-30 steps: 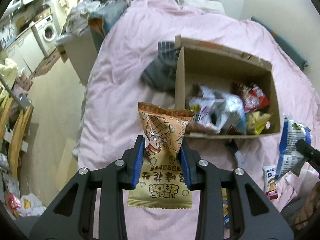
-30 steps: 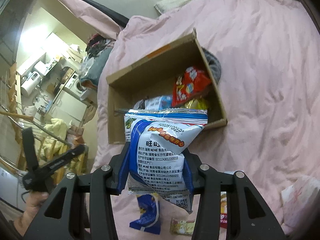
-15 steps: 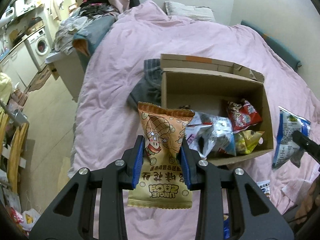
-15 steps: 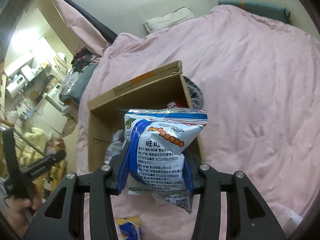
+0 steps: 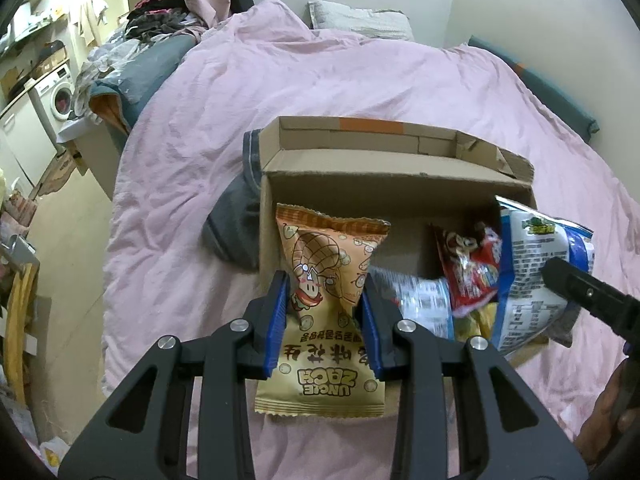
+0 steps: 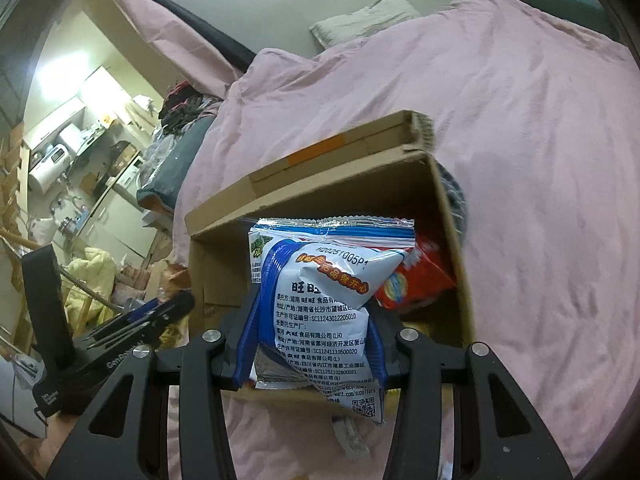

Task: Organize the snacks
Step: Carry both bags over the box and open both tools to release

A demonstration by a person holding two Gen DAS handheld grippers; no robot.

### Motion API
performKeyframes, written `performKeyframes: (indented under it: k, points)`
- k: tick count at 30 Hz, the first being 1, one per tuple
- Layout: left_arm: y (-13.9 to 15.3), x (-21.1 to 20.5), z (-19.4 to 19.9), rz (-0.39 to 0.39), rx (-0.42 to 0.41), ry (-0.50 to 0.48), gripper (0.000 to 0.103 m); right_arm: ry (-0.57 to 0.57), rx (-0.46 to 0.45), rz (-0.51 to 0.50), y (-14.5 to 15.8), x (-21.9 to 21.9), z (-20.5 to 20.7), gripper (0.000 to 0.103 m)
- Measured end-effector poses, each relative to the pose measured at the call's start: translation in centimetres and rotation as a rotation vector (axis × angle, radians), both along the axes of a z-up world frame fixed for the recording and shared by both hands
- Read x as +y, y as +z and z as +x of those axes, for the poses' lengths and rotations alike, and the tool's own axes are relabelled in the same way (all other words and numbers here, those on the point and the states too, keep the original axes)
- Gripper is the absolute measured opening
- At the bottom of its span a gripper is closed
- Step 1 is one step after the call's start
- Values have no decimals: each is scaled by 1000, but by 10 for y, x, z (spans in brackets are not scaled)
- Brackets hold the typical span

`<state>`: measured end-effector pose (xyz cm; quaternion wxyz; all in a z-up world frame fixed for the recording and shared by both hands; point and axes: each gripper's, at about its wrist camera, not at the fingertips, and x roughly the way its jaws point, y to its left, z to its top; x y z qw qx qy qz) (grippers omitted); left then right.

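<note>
My left gripper (image 5: 324,304) is shut on an orange peanut snack bag (image 5: 328,280), held just before the near left wall of an open cardboard box (image 5: 360,176) on the pink bed. My right gripper (image 6: 312,320) is shut on a blue and white snack bag (image 6: 320,300), held over the box (image 6: 320,184) at its near side. That bag also shows in the left wrist view (image 5: 536,276), over the box's right part. Inside the box lie a red snack bag (image 5: 472,272), (image 6: 416,284) and other packets.
A pink duvet (image 5: 320,80) covers the bed. A dark grey garment (image 5: 232,224) lies against the box's left side. A pillow (image 5: 360,20) lies at the bed's head. A cluttered room with a washing machine (image 5: 60,92) lies to the left.
Both grippers have moved closer to the box with their bags. The blue and white bag now hangs over the box's interior. The box fills more of both views.
</note>
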<state>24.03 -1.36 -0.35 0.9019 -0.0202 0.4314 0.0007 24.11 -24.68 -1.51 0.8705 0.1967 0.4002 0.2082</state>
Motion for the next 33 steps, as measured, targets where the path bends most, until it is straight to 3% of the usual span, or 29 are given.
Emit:
performKeyframes:
  k: [10,14,21,26,33]
  points:
    - [-20,5,10,41,-35,-26,30,47,67,-2,-31,26,34,47]
    - [-27,9,14,10,-10,-17,30,52,80,-22,-36,29,36,48]
    - [-26,7,15,-3,-11,-12,30,47,90,-12,-37,29,36,49]
    - [-22,0,11,34,-41,-38,31,44,98,-7,-36,28,35,50]
    - [-21,13,14,-28,-27,2,32,36,81,-19,-33,28,35,51]
